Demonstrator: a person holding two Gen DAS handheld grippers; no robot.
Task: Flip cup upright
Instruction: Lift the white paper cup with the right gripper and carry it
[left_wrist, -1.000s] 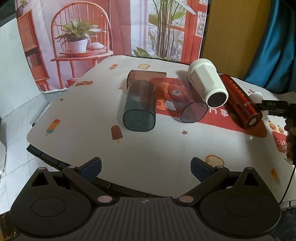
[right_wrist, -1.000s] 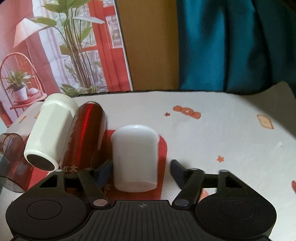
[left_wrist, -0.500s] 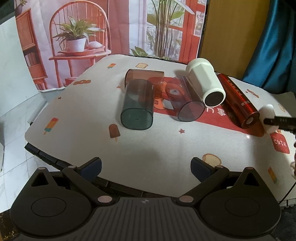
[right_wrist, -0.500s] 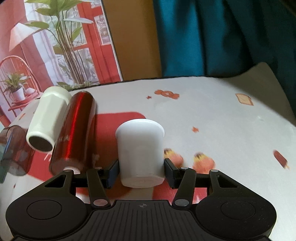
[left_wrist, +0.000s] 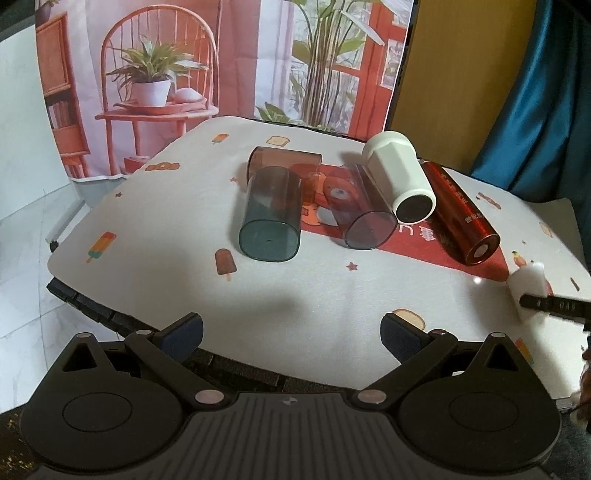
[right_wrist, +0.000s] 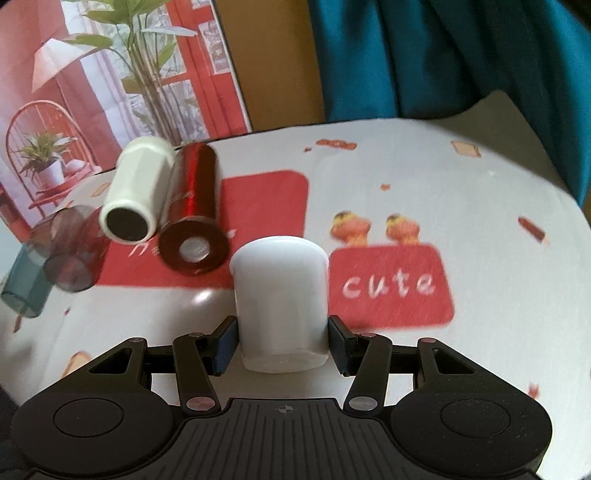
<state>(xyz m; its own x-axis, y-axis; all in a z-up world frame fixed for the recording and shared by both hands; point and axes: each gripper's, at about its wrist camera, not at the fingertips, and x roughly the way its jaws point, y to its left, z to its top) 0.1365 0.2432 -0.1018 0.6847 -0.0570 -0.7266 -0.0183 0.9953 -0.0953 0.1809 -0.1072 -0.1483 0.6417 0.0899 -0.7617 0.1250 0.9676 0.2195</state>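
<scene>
Right gripper (right_wrist: 282, 341): fingers (right_wrist: 224, 341) closed on the white cup (right_wrist: 281, 302), one pad pressed against each side near the end closest to the camera. The cup points away from the camera along the fingers. Whether the near or far end is the mouth cannot be told; no contents can be seen. In the left wrist view the same cup (left_wrist: 527, 286) appears at the far right, clamped by a dark finger, above the edge of the surface (left_wrist: 332, 295).

Left gripper (left_wrist: 291, 334): fingers (left_wrist: 183, 332) spread wide apart, holding nothing, poised over the near edge of the surface.

Other containers, all lying on their sides well beyond the left fingers:
- Teal translucent cup (left_wrist: 271, 218), ahead and slightly left of the finger gap, closed base toward the camera. No contents seen through the wall.
- Brown translucent cup (left_wrist: 284, 164), directly behind the teal one and touching it.
- Purple-tinted translucent cup (left_wrist: 360, 212), ahead of the right-hand finger. No contents seen.
- White faceted bottle (left_wrist: 400, 181), leaning on the purple cup, dark end toward the camera.
- Red metallic bottle (left_wrist: 460, 212), just right of the white bottle.

In the right wrist view the white faceted bottle (right_wrist: 135, 192) and red metallic bottle (right_wrist: 194, 218) lie side by side, beyond and left of the fingers. This view is blurred.

The surface carries a printed white cloth (right_wrist: 461, 192) with red panels.
</scene>
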